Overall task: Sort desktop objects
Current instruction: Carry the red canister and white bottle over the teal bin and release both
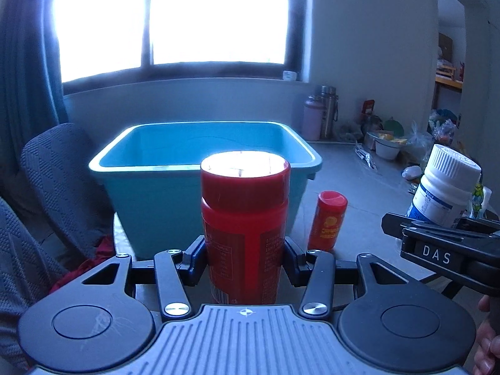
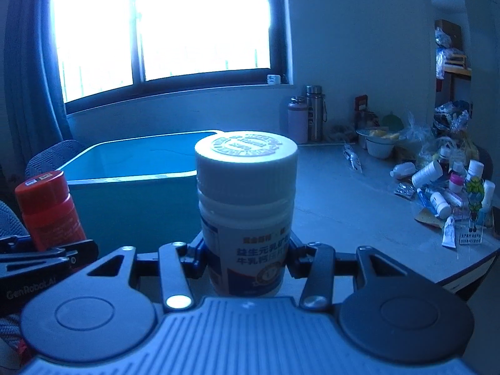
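Your left gripper (image 1: 245,257) pinches a red bottle (image 1: 245,218), your right gripper (image 2: 247,257) a white calcium-tablet bottle (image 2: 247,218); both are short of the teal bin (image 1: 150,187). Clutter (image 2: 443,193) remains at the desk's right edge.

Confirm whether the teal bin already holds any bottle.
No: the teal bin shows only bare inner walls, and both bottles sit in the grippers.

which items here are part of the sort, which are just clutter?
In play: red bottle in the left tool; white bottle in the right tool; blue tub; small red tube.
Clutter: pink flask, steel flask, white bowl, curtain.
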Demonstrator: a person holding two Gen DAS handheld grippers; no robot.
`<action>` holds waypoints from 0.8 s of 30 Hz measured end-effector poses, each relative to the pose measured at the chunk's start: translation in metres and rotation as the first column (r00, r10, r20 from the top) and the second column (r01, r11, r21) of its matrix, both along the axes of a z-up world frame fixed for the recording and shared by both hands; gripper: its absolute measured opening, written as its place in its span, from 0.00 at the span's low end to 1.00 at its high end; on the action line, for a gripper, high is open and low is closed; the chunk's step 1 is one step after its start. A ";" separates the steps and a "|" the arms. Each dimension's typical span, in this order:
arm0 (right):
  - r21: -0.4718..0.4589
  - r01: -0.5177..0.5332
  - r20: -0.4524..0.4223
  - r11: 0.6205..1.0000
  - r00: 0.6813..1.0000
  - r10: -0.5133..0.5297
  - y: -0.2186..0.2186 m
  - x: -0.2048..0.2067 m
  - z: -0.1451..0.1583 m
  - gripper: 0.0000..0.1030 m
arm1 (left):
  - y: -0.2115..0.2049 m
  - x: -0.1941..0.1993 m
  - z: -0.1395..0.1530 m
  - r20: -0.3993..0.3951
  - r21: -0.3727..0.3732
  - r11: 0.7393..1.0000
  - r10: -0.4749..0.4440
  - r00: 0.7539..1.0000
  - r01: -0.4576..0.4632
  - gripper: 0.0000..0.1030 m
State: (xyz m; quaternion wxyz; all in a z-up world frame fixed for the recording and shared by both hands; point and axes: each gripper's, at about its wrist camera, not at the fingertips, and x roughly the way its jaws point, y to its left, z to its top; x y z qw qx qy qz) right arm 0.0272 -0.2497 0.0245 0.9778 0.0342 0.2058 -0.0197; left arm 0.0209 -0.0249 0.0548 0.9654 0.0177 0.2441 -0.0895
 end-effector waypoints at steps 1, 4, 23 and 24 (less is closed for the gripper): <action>-0.005 -0.007 0.000 1.000 1.000 0.007 0.004 0.000 0.001 0.47 | 0.004 -0.001 0.001 -0.003 -0.004 1.000 0.004 1.000 -0.004 0.48; -0.009 -0.029 0.000 1.000 1.000 0.029 0.014 0.000 0.006 0.47 | 0.018 -0.002 0.006 -0.003 0.003 1.000 0.030 1.000 -0.030 0.48; -0.005 -0.179 0.089 0.984 0.980 0.179 0.049 0.065 0.042 0.47 | 0.043 0.076 0.070 0.110 0.007 0.987 0.161 0.981 -0.163 0.48; -0.003 -0.183 0.093 0.983 0.979 0.183 0.050 0.072 0.044 0.47 | 0.043 0.085 0.071 0.109 0.006 0.986 0.163 0.981 -0.165 0.48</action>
